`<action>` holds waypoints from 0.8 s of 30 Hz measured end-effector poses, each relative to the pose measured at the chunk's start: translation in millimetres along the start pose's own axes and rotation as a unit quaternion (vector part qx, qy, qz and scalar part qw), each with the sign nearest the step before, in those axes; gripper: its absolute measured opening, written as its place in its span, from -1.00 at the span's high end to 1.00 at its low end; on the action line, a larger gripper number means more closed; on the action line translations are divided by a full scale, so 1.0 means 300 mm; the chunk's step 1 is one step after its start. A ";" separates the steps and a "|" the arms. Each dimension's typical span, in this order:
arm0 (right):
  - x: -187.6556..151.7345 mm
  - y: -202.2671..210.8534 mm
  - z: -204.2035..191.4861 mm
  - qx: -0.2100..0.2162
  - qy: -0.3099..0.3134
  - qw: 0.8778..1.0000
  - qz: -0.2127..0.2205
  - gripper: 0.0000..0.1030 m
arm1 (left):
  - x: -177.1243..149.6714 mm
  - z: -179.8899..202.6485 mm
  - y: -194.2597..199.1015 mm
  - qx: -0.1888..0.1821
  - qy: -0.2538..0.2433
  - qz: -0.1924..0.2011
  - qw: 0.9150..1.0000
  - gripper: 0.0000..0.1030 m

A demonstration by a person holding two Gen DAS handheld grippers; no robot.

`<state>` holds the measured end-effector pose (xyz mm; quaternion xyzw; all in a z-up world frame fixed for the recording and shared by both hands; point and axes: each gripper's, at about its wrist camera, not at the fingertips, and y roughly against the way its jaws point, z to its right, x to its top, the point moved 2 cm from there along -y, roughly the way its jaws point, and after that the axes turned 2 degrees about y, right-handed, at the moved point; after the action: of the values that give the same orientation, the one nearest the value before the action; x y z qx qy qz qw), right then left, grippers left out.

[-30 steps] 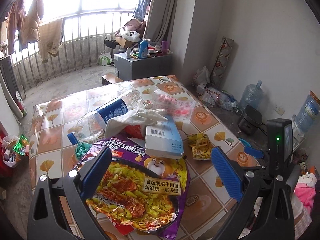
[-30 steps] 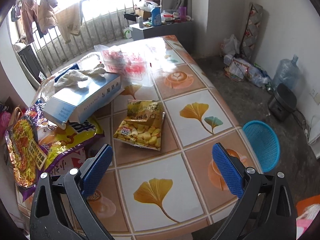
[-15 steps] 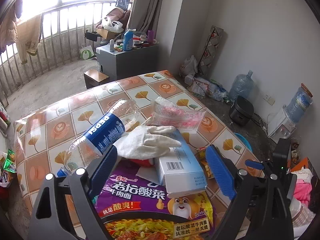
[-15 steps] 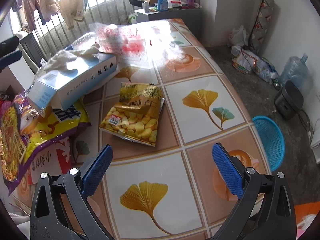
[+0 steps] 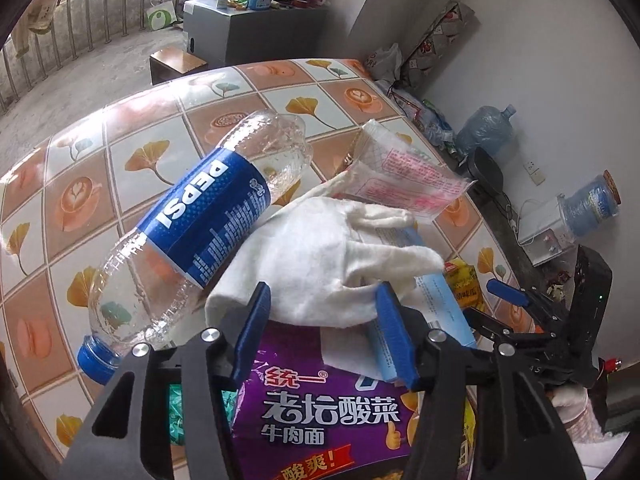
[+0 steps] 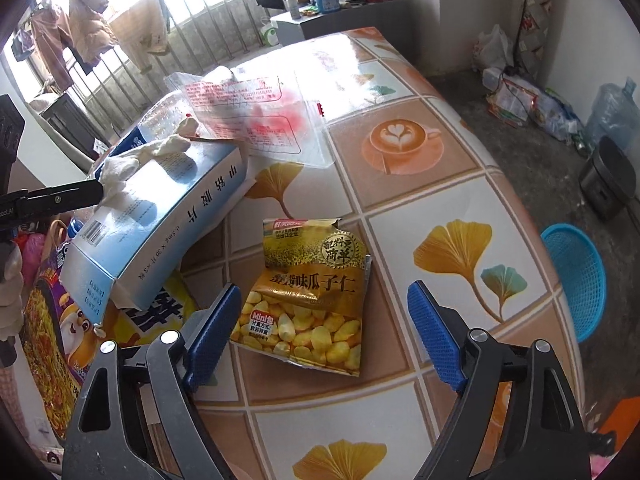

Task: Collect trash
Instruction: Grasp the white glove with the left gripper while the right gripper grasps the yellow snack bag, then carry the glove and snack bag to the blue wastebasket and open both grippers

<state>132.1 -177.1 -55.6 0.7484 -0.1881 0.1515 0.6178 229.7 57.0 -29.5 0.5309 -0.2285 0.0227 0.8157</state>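
Observation:
A heap of trash lies on the tiled table (image 5: 132,132). My left gripper (image 5: 324,320) is open, its blue pads on either side of the cuff of a white glove (image 5: 332,256) that lies on a blue box (image 5: 444,304). An empty Pepsi bottle (image 5: 200,216) lies to the left, and a purple noodle wrapper (image 5: 328,412) is below. My right gripper (image 6: 324,336) is open, straddling the near end of a yellow snack packet (image 6: 312,292) on the table. The blue box (image 6: 160,224), the glove (image 6: 136,160) and a clear plastic bag (image 6: 256,120) are to its left.
A blue basket (image 6: 576,280) stands on the floor by the table's right edge. Water jugs (image 5: 484,132), a dark cooker pot (image 6: 608,180) and bags line the wall. A grey cabinet (image 5: 256,28) with bottles stands beyond the table.
My left gripper has moved forward over the noodle wrapper to the glove and its jaws have narrowed. My right gripper has moved forward to the snack packet.

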 end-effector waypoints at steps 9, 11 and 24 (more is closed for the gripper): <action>-0.006 -0.020 -0.055 -0.055 0.052 0.997 0.000 -0.25 | -0.010 -0.054 -0.026 -0.007 0.010 -0.009 1.000 0.78; -0.010 -0.015 -0.057 -0.079 0.059 0.995 0.001 0.12 | -0.012 -0.058 -0.017 -0.011 0.011 -0.005 1.000 0.85; -0.019 0.087 0.043 -0.010 -0.023 0.999 0.031 0.72 | -0.026 0.005 0.174 -0.028 0.004 0.063 0.998 0.91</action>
<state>114.8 -193.5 -38.0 0.7393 -0.2271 0.1512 0.6156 207.7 80.0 12.6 0.4927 -0.2587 0.0701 0.8279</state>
